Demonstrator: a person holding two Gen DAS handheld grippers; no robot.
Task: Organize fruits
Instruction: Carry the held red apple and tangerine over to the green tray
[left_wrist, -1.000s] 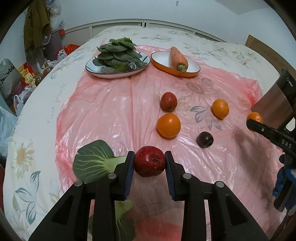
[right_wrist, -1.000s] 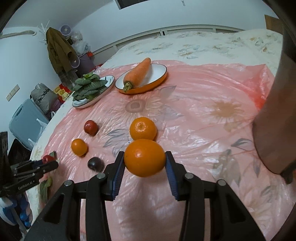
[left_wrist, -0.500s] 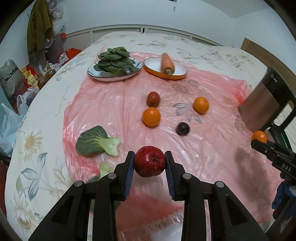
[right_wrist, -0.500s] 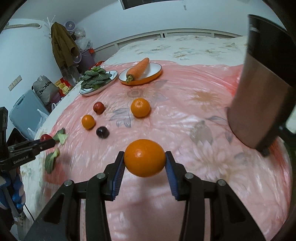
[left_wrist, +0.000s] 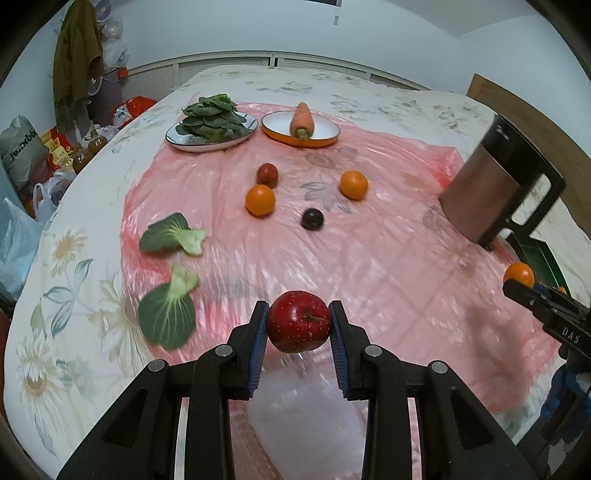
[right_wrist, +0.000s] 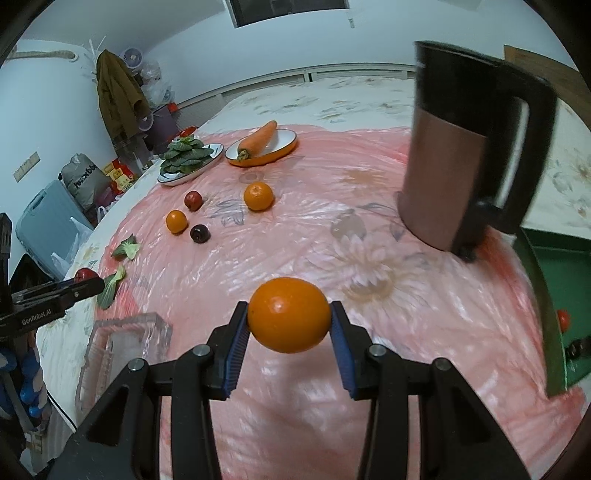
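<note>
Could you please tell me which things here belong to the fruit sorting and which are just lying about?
Job: apple in left gripper, orange in right gripper, loose oranges, small red fruit, dark plum.

Lying about: kettle, carrot, greens, loose leaves.

You pulled both grippers back and up: the fruits on the bed lie farther from the fingers (left_wrist: 260, 332), and a clear box (right_wrist: 122, 347) now shows near them.

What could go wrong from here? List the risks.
The red apple and the big orange are each pinched only at their sides, so either could slip and roll. The right gripper is near the kettle and might knock it. The clear container looks light and may slide.
</note>
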